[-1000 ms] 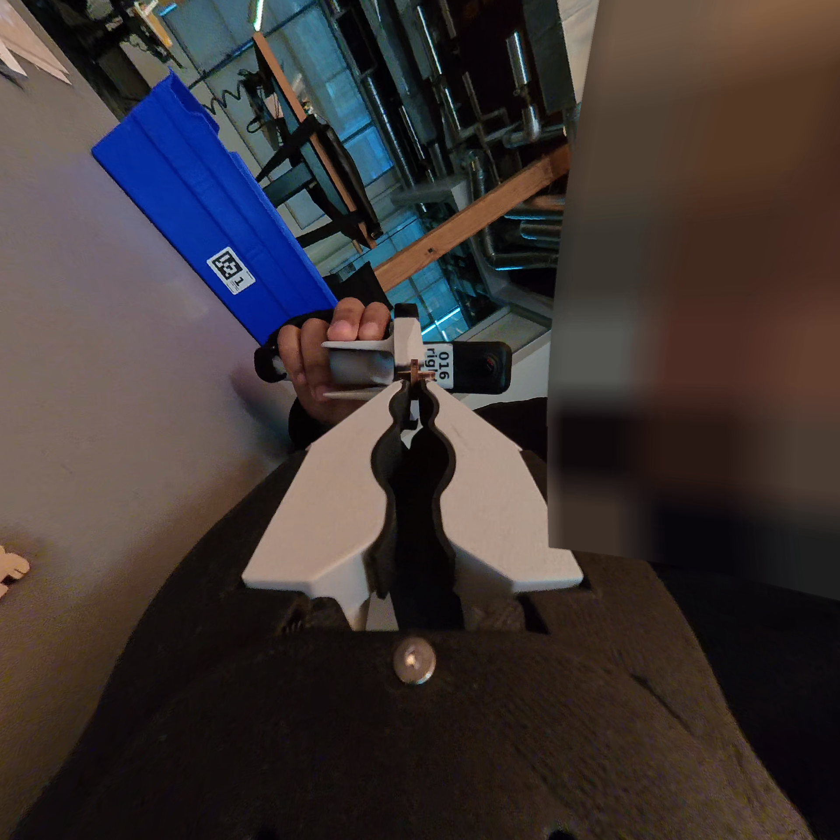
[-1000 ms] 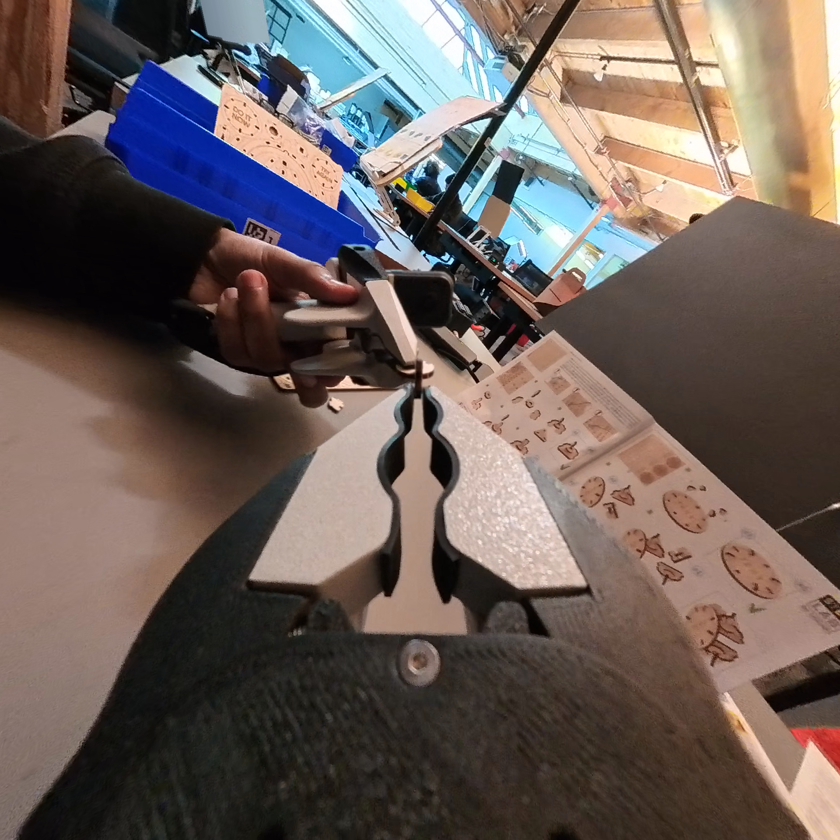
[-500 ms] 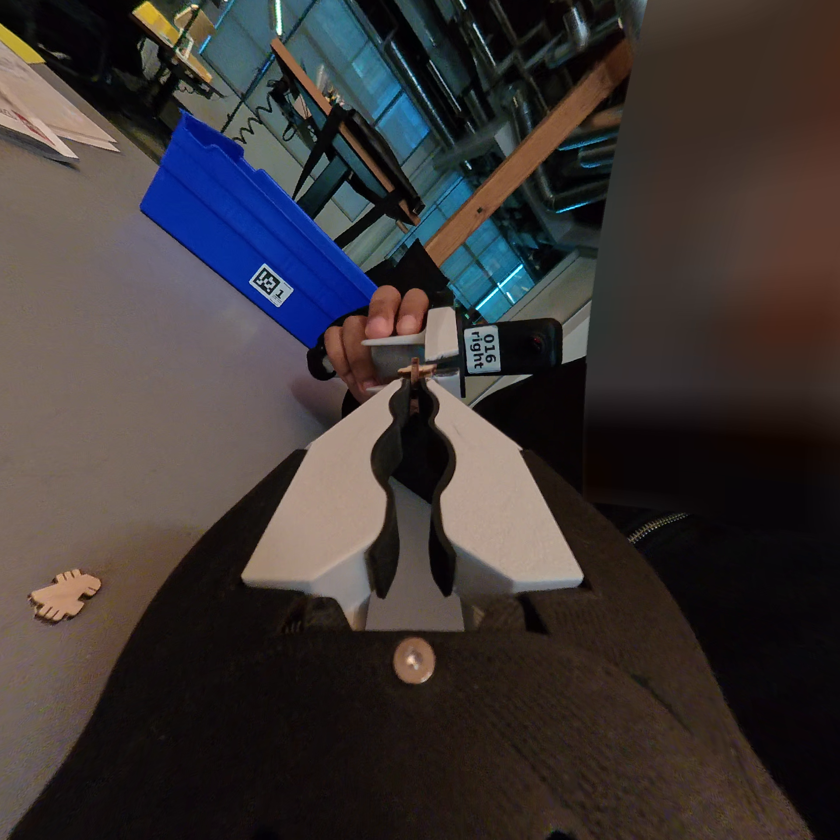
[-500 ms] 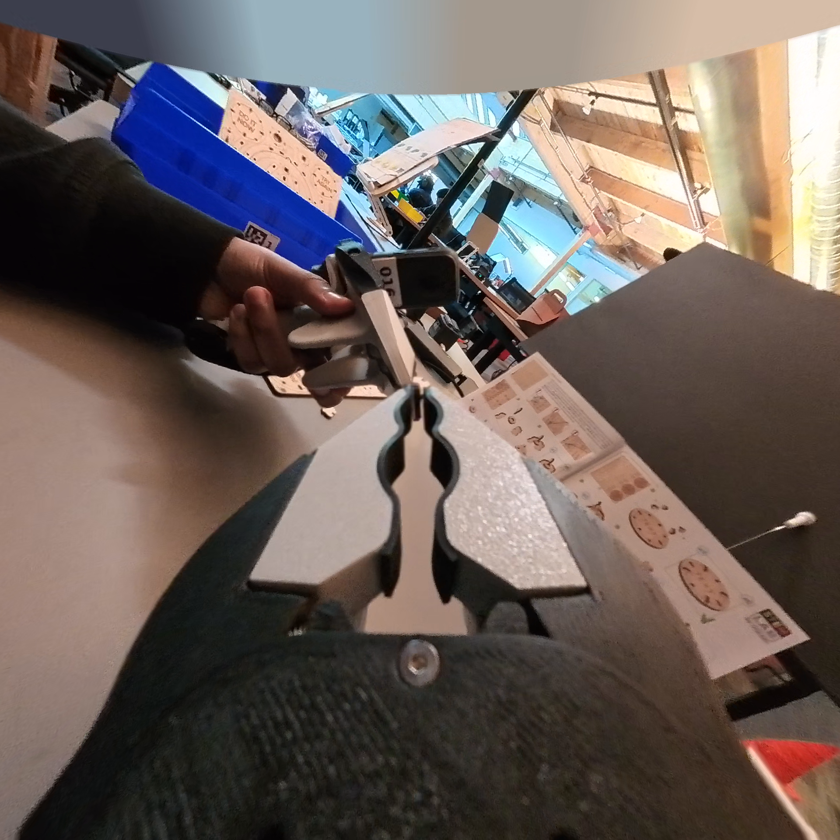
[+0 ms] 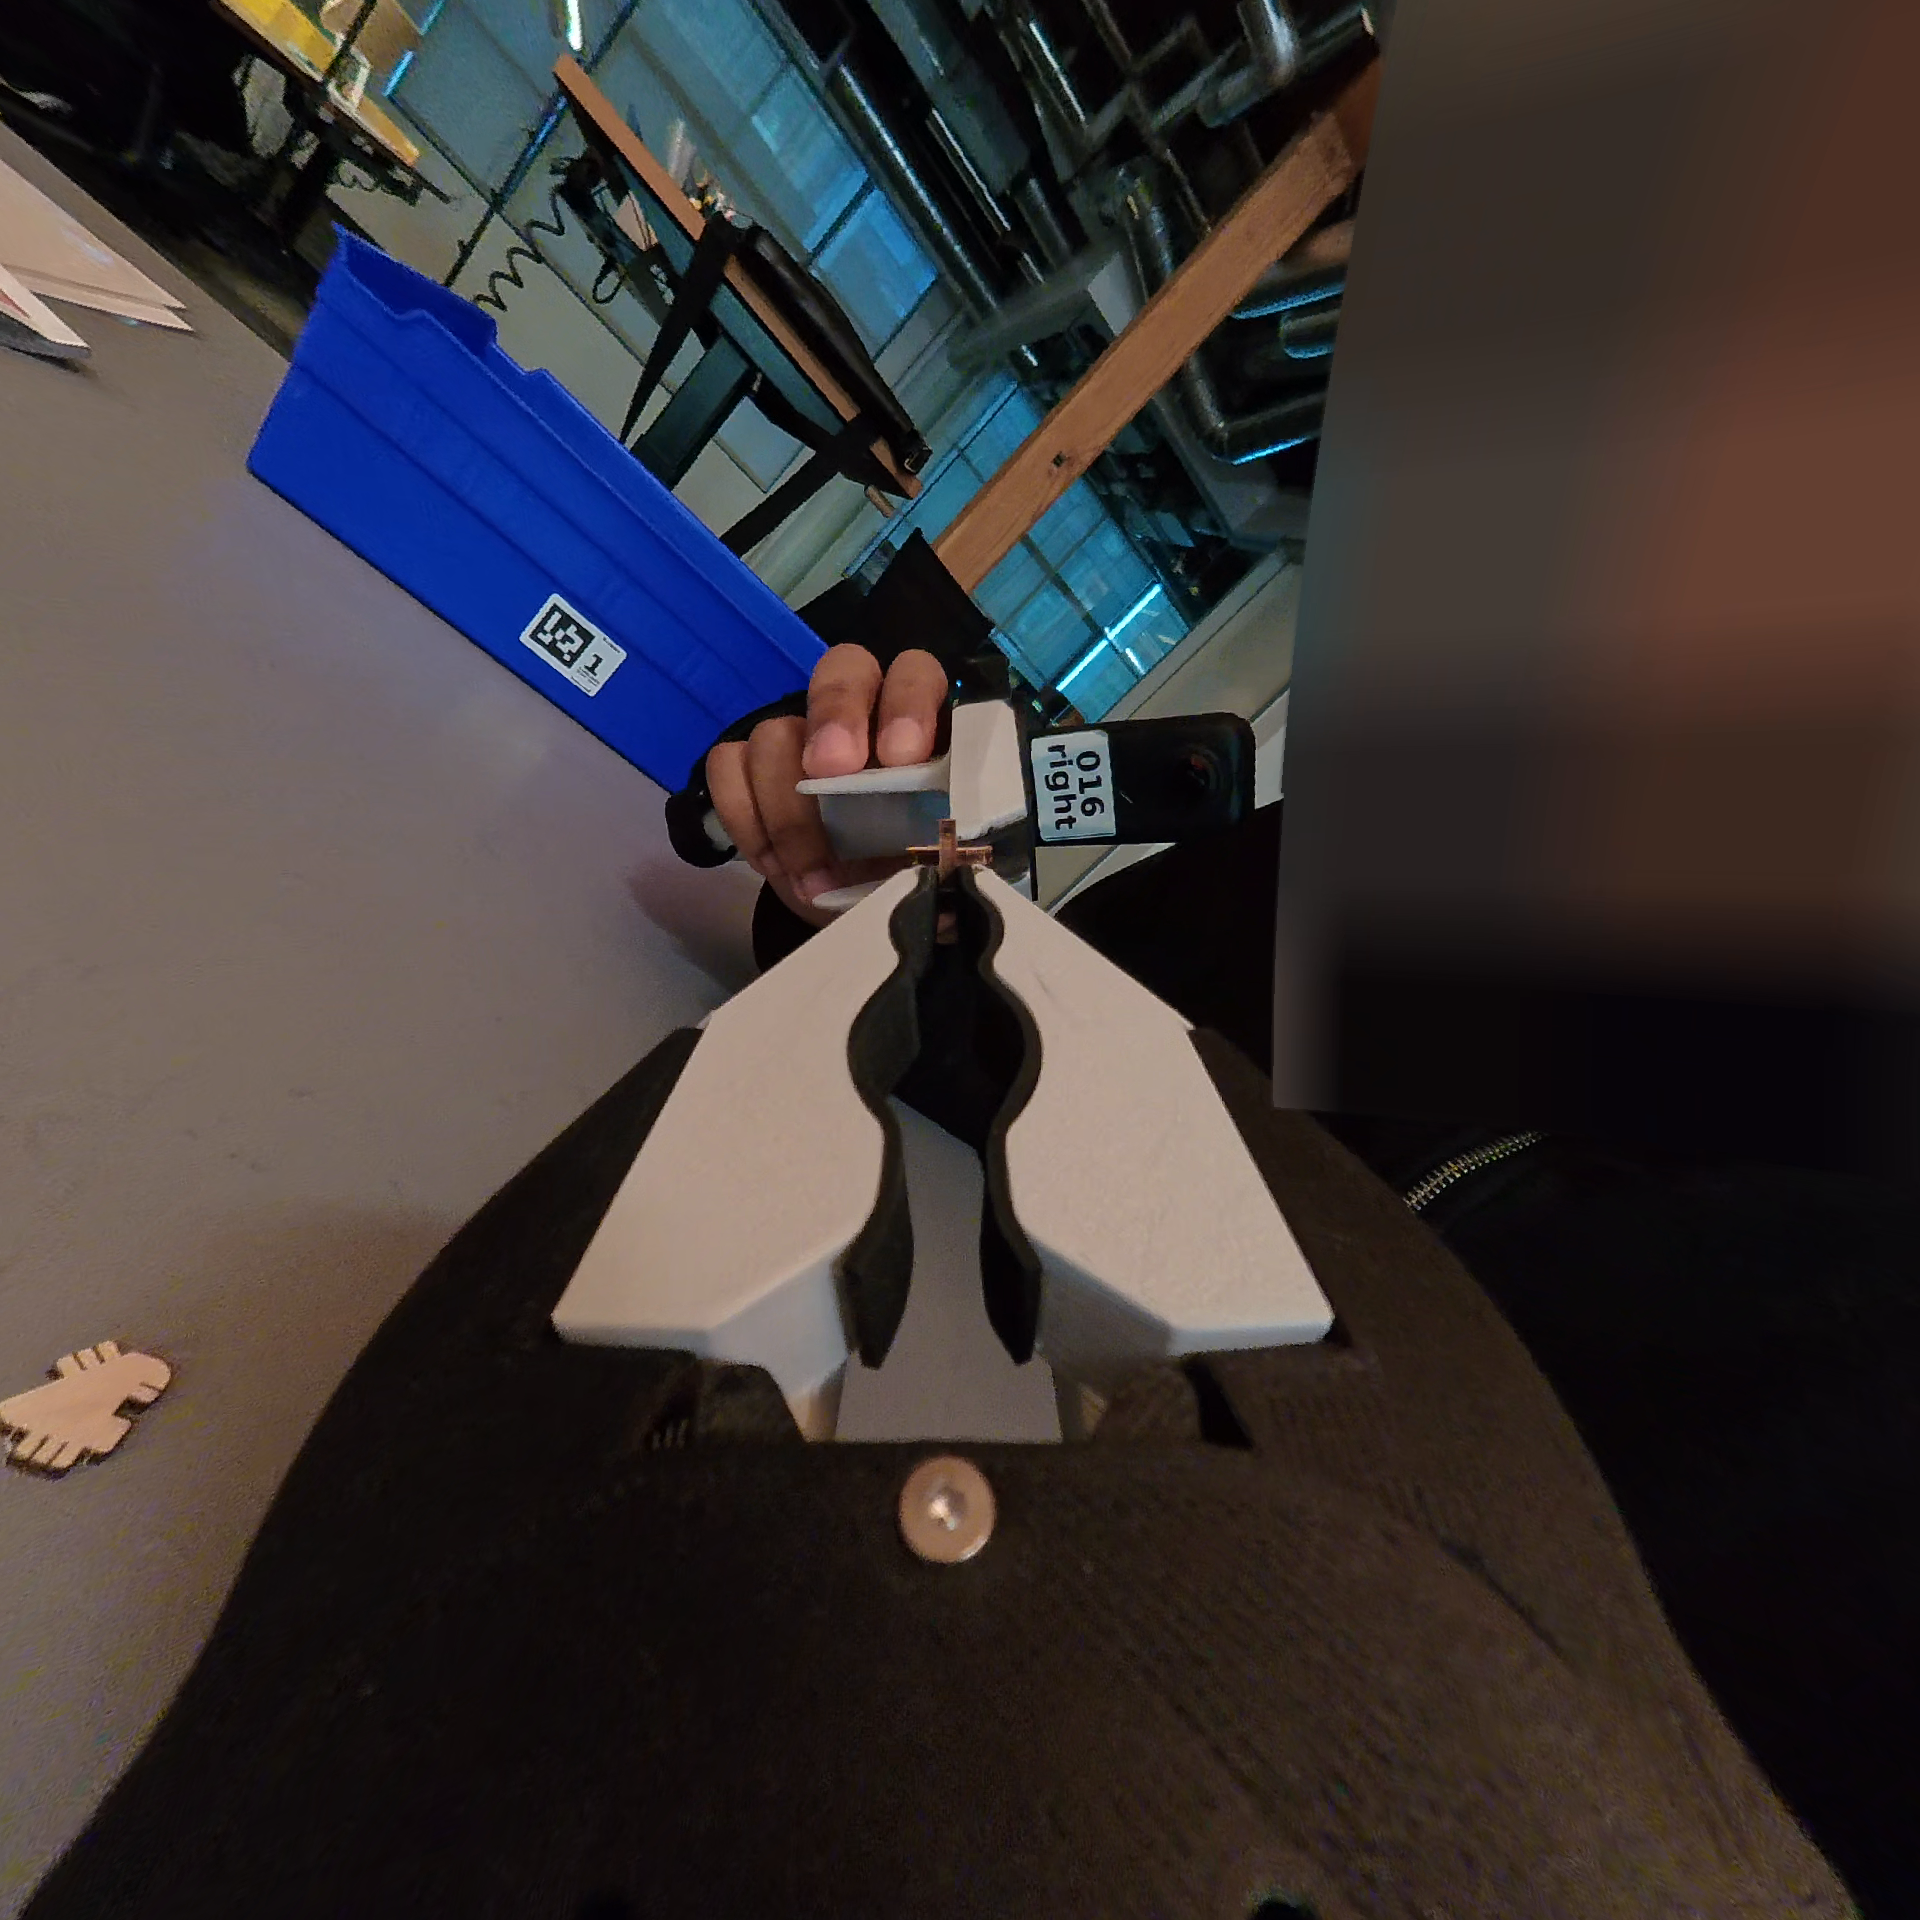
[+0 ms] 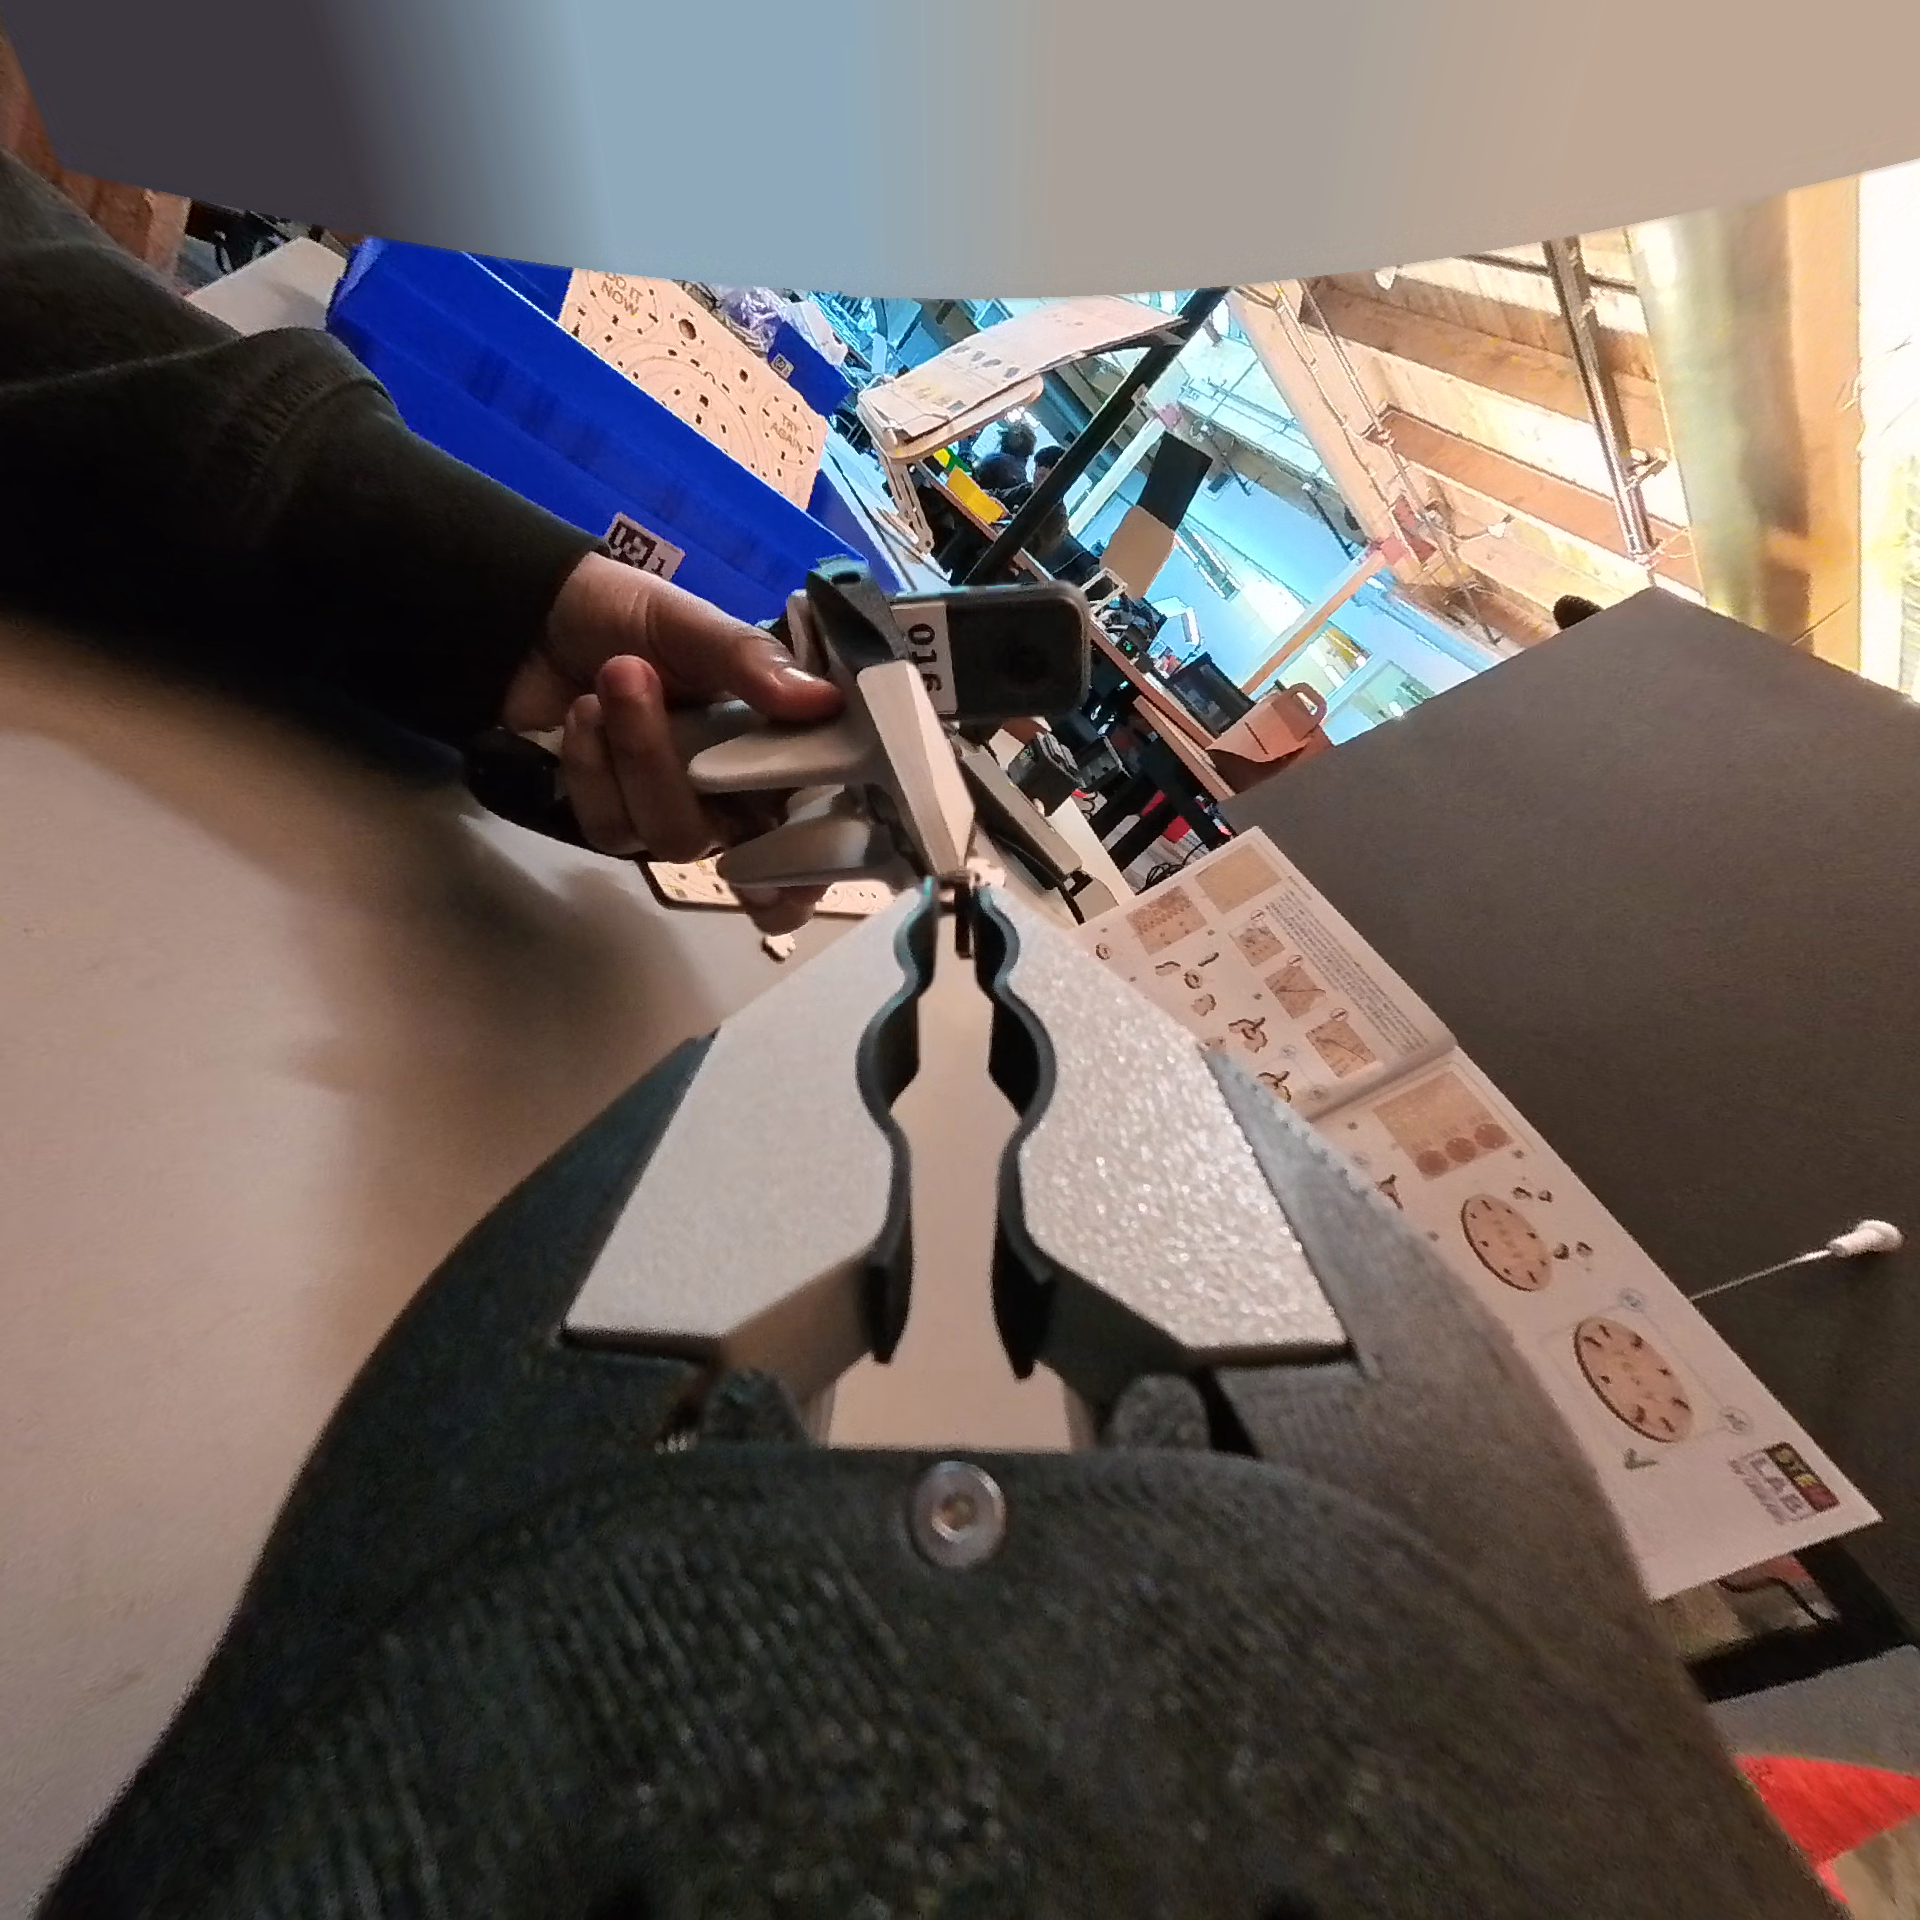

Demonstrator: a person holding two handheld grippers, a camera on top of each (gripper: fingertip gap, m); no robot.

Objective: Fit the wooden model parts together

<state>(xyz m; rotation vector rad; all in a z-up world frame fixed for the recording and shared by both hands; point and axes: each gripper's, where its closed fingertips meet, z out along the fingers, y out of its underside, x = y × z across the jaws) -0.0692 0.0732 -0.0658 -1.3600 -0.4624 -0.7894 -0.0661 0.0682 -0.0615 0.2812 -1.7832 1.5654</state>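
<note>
Left gripper clenched on small thin brown wooden piece; right gripper clenched on crossing wooden piece, tip to tip. Blue plastic bin beyond.

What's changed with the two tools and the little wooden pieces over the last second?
Nothing was taken or released. Both views swung: the blue bin sits higher and farther from the left tool, and the instruction sheet slid lower. Both tools, the right tool included, stay tip to tip, clamped on the crossed wooden pieces.

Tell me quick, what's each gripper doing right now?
Left gripper: closed on a small wooden piece.
Right gripper: closed on a small wooden piece.
</note>
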